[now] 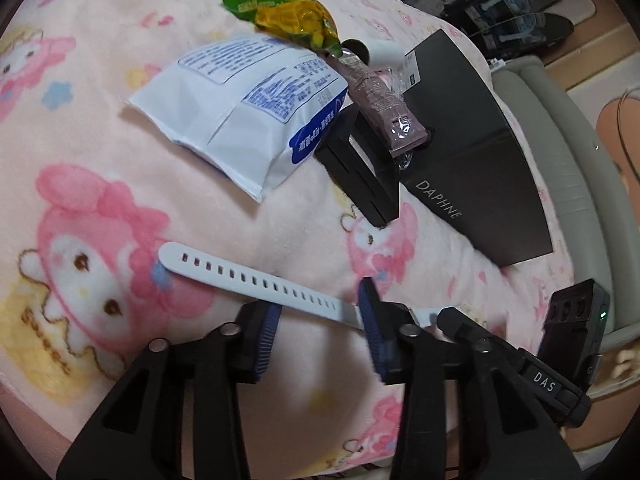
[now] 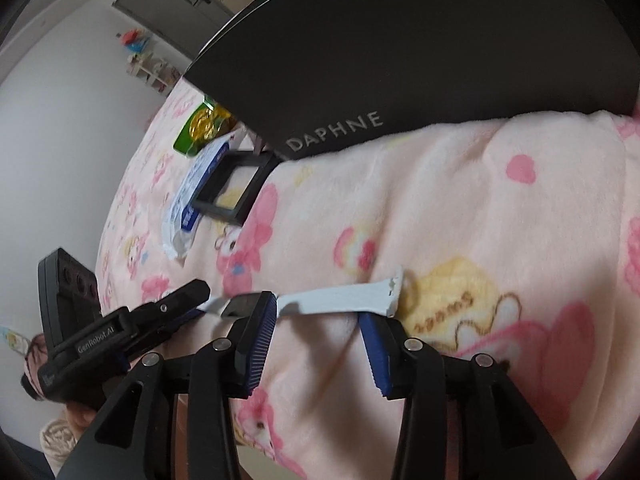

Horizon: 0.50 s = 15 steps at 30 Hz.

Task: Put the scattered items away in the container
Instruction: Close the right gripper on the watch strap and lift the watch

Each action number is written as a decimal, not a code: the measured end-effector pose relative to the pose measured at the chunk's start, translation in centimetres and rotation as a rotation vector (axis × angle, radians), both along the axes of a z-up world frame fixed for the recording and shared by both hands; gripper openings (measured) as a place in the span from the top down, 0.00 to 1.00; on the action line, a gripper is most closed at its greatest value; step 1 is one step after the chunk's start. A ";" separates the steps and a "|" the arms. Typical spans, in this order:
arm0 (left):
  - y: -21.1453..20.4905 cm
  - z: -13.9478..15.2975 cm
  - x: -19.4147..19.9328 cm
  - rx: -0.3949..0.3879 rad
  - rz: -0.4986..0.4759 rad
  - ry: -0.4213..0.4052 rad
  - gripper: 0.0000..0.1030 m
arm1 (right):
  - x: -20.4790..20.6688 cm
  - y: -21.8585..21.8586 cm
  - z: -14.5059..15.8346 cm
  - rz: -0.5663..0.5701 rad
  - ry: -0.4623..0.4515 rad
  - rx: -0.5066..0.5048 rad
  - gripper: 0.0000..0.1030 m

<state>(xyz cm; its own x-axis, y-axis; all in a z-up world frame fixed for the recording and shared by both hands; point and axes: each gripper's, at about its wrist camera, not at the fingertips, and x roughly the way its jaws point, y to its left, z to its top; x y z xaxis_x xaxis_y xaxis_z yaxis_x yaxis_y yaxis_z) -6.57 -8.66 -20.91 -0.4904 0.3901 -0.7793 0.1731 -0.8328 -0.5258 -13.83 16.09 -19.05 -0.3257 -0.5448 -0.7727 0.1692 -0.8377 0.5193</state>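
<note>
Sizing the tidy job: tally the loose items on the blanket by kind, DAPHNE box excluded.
Packets: 2 (green snack packet, white pouch)
Tube: 1
Black frame: 1
White strap: 1
Total: 5

White strap (image 1: 256,280), pink cartoon-print blanket (image 1: 100,128)

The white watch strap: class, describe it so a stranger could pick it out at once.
Start at the pink cartoon blanket and find the black DAPHNE box. Nearer the camera than the box and the white packet, the white watch strap lies flat. It alone is long, thin and punched with a row of small holes.
</note>
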 end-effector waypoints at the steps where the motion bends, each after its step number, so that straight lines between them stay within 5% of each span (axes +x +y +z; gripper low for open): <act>1: 0.6 0.3 0.0 -0.029 -0.023 0.013 0.88 | 0.1 -0.4 0.3 0.025 0.027 0.034 0.79; 7: 2.6 0.4 0.1 -0.040 -0.119 0.019 0.89 | 0.7 -0.2 1.6 0.028 0.106 0.073 0.90; 15: -0.1 -0.7 -0.4 0.060 0.004 -0.026 0.68 | 0.8 0.0 2.0 0.014 0.131 0.083 0.91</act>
